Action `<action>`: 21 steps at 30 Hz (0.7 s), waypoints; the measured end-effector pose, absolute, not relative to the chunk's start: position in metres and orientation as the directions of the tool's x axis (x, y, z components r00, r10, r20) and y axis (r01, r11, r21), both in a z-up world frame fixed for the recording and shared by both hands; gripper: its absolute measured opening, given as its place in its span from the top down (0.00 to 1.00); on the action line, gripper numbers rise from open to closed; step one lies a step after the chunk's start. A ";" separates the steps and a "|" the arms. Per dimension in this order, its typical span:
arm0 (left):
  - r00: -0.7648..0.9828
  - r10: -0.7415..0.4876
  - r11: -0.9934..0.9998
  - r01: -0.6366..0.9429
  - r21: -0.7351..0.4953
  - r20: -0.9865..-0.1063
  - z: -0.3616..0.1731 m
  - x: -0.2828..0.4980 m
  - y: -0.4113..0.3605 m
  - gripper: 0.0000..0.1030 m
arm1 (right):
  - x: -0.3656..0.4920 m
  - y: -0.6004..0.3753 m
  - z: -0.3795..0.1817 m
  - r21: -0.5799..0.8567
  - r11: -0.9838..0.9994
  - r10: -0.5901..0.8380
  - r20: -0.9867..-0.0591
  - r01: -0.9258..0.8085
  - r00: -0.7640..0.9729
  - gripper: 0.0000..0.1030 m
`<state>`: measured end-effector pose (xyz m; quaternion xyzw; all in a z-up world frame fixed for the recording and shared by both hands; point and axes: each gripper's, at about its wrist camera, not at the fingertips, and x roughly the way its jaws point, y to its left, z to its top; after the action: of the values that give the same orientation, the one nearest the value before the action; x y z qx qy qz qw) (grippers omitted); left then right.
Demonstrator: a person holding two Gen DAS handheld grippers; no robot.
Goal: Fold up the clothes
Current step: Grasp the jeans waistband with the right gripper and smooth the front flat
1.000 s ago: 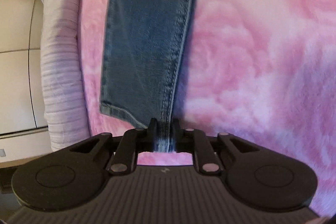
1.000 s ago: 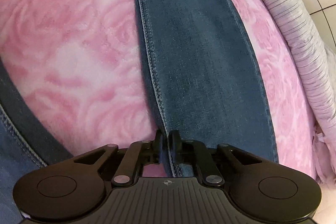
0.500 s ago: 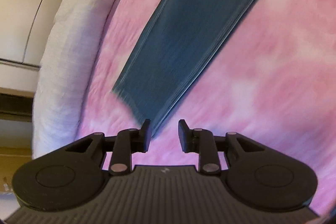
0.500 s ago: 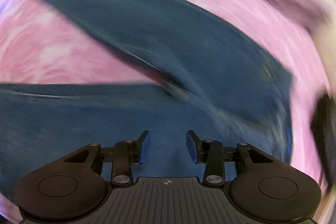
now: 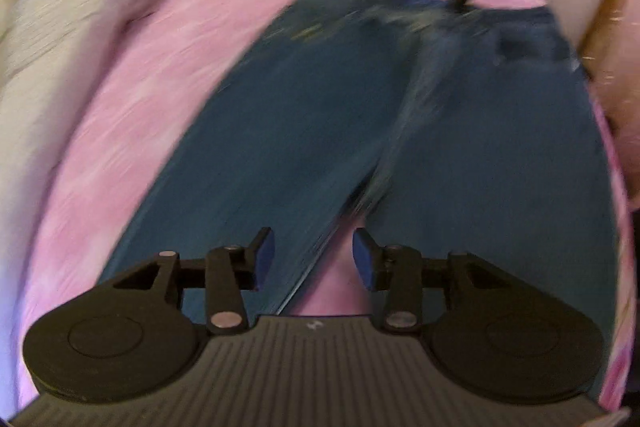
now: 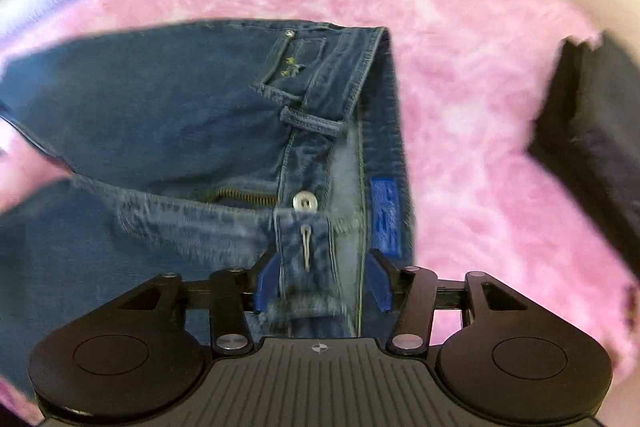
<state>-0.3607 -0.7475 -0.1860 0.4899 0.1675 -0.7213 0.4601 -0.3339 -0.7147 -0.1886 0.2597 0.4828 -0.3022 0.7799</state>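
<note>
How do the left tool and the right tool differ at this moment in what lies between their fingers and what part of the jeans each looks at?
The left tool frames mostly pink blanket where the legs of the jeans part; the right tool straddles the buttoned waistband. The left tool's view is badly blurred; the right tool's is sharper, showing the button. Shared: both tools point down at the jeans, jaws opening, neither gripping denim.
</note>
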 end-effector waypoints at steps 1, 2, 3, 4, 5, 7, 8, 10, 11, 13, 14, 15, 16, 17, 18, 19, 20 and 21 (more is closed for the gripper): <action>-0.125 -0.490 -0.547 0.815 0.193 -0.863 -0.192 -0.381 -0.761 0.63 | -0.338 -0.727 -0.192 0.171 0.688 -0.186 -0.898 0.705 0.399 0.50; -0.154 -0.478 -0.576 0.798 0.177 -0.865 -0.198 -0.398 -0.774 0.63 | -0.341 -0.739 -0.196 0.228 0.692 -0.150 -0.883 0.685 0.445 0.50; -0.175 -0.468 -0.606 0.777 0.171 -0.866 -0.202 -0.417 -0.785 0.63 | -0.343 -0.751 -0.200 0.278 0.689 -0.120 -0.867 0.670 0.484 0.50; -0.194 -0.458 -0.634 0.755 0.166 -0.867 -0.208 -0.434 -0.795 0.63 | -0.342 -0.762 -0.205 0.322 0.679 -0.097 -0.851 0.660 0.516 0.50; -0.205 -0.448 -0.656 0.736 0.165 -0.870 -0.214 -0.447 -0.804 0.63 | -0.340 -0.774 -0.209 0.365 0.669 -0.075 -0.834 0.648 0.547 0.51; -0.212 -0.413 -0.669 0.730 0.137 -0.886 -0.226 -0.462 -0.817 0.63 | -0.334 -0.793 -0.221 0.422 0.660 -0.026 -0.814 0.621 0.580 0.51; -0.216 -0.392 -0.671 0.732 0.118 -0.894 -0.232 -0.467 -0.824 0.62 | -0.328 -0.798 -0.228 0.425 0.668 0.000 -0.820 0.611 0.572 0.51; -0.221 -0.353 -0.677 0.731 0.085 -0.909 -0.243 -0.476 -0.835 0.61 | -0.322 -0.802 -0.237 0.425 0.693 0.035 -0.827 0.583 0.562 0.51; -0.216 -0.339 -0.685 0.724 0.083 -0.916 -0.247 -0.478 -0.836 0.61 | -0.321 -0.803 -0.239 0.434 0.696 0.045 -0.821 0.571 0.570 0.53; -0.205 -0.324 -0.691 0.718 0.083 -0.924 -0.253 -0.478 -0.839 0.59 | -0.325 -0.806 -0.240 0.455 0.673 0.053 -0.816 0.583 0.575 0.68; -0.203 -0.320 -0.687 0.723 0.079 -0.925 -0.255 -0.479 -0.840 0.59 | -0.330 -0.809 -0.241 0.482 0.641 0.065 -0.809 0.597 0.584 0.82; -0.202 -0.317 -0.683 0.726 0.075 -0.927 -0.256 -0.479 -0.841 0.59 | -0.335 -0.813 -0.242 0.514 0.601 0.077 -0.800 0.612 0.596 0.86; -0.201 -0.314 -0.681 0.728 0.072 -0.928 -0.257 -0.479 -0.842 0.61 | -0.339 -0.815 -0.243 0.534 0.574 0.085 -0.793 0.621 0.603 0.90; -0.200 -0.313 -0.680 0.730 0.072 -0.928 -0.257 -0.479 -0.842 0.62 | -0.342 -0.815 -0.243 0.545 0.555 0.088 -0.790 0.628 0.607 0.91; -0.199 -0.316 -0.679 0.731 0.075 -0.928 -0.256 -0.478 -0.841 0.65 | -0.343 -0.815 -0.243 0.542 0.552 0.085 -0.793 0.634 0.604 0.92; -0.198 -0.323 -0.677 0.731 0.080 -0.926 -0.255 -0.479 -0.841 0.68 | -0.341 -0.814 -0.238 0.519 0.573 0.068 -0.801 0.634 0.594 0.93; -0.199 -0.339 -0.674 0.734 0.089 -0.920 -0.251 -0.478 -0.841 0.70 | -0.340 -0.813 -0.230 0.490 0.602 0.042 -0.809 0.631 0.587 0.94; -0.206 -0.360 -0.666 0.740 0.096 -0.910 -0.246 -0.478 -0.843 0.77 | -0.341 -0.813 -0.222 0.473 0.619 0.026 -0.810 0.626 0.586 0.94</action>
<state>-0.4785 -0.8433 -0.2463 0.5140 0.1851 -0.7541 0.3645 -0.3409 -0.8129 -0.2219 0.3938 0.4142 -0.1879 0.7988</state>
